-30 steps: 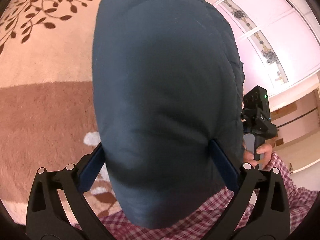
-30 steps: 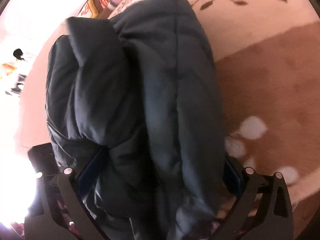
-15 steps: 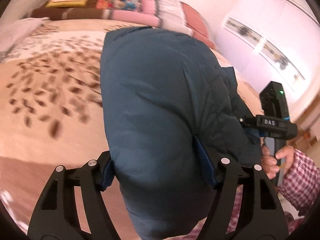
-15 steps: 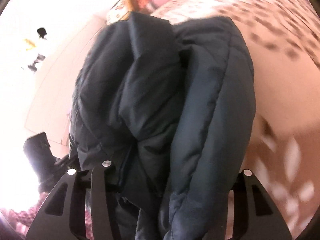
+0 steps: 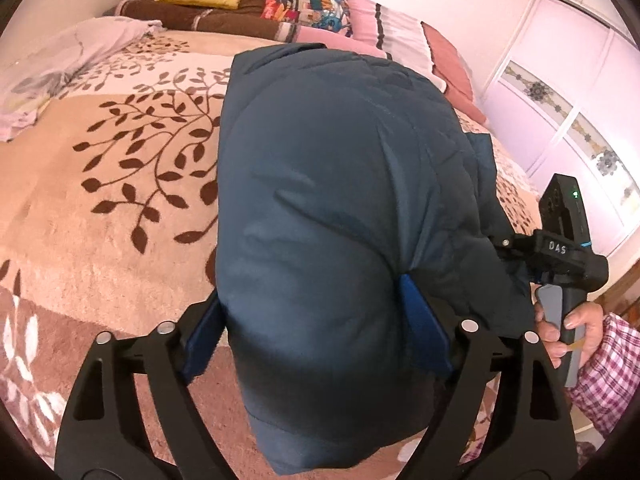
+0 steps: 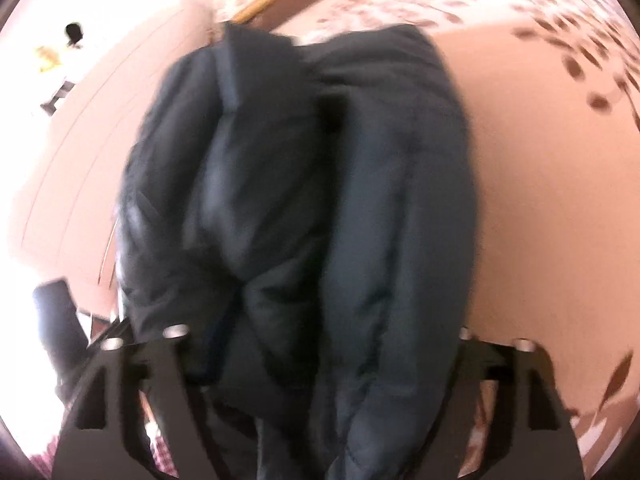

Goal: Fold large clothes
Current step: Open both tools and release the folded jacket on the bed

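A folded dark blue padded jacket hangs as a thick bundle above the bed. It fills the space between the jaws of my left gripper, whose blue pads press into its sides while the jaws are opening. In the blurred right wrist view the jacket also bulges between the fingers of my right gripper. Those jaws are opening too, and their pads are hidden in the cloth. The right gripper's handle shows at the jacket's right edge, held by a hand.
Under the jacket lies a beige blanket with brown leaves. Pillows line the head of the bed, and a pale crumpled cloth lies at the far left. A white wardrobe stands to the right. A checked sleeve is at lower right.
Both grippers have swung across the bed and tilted up with the jacket between their jaws. The pillows and the head of the bed have come into the left wrist view.
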A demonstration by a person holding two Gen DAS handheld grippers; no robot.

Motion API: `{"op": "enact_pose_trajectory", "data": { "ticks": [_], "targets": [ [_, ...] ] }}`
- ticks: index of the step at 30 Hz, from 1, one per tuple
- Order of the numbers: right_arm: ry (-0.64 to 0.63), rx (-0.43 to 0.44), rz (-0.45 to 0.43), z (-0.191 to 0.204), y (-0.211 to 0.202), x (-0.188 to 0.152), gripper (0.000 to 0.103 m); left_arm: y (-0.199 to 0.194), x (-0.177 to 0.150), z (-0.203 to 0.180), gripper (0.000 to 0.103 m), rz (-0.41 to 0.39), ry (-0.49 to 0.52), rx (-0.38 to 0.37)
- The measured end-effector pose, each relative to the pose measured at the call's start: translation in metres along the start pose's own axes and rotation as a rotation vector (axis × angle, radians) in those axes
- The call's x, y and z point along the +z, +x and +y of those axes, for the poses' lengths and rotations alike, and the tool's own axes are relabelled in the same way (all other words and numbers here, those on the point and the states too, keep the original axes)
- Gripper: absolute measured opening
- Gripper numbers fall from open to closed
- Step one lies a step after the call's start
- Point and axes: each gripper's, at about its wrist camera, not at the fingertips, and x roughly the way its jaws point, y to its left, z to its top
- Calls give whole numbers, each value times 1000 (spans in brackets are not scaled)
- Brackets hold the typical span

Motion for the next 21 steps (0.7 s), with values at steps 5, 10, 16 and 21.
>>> {"op": "enact_pose_trajectory", "data": {
  "ticks": [5, 10, 16, 21],
  "targets": [
    [19, -26, -46, 1, -25, 4, 84, -22, 2, -1, 84, -29, 0, 32],
    [-84, -172, -285, 31, -89, -10, 44, -54, -16, -8, 81, -90, 24, 55],
    [-246, -142, -142, 64, -77, -50, 3, -53, -45, -8, 30, -14, 20, 50],
    [-157, -229, -31, 31, -40, -69, 0, -43, -50, -11, 29, 14, 23, 83]
  ]
}}
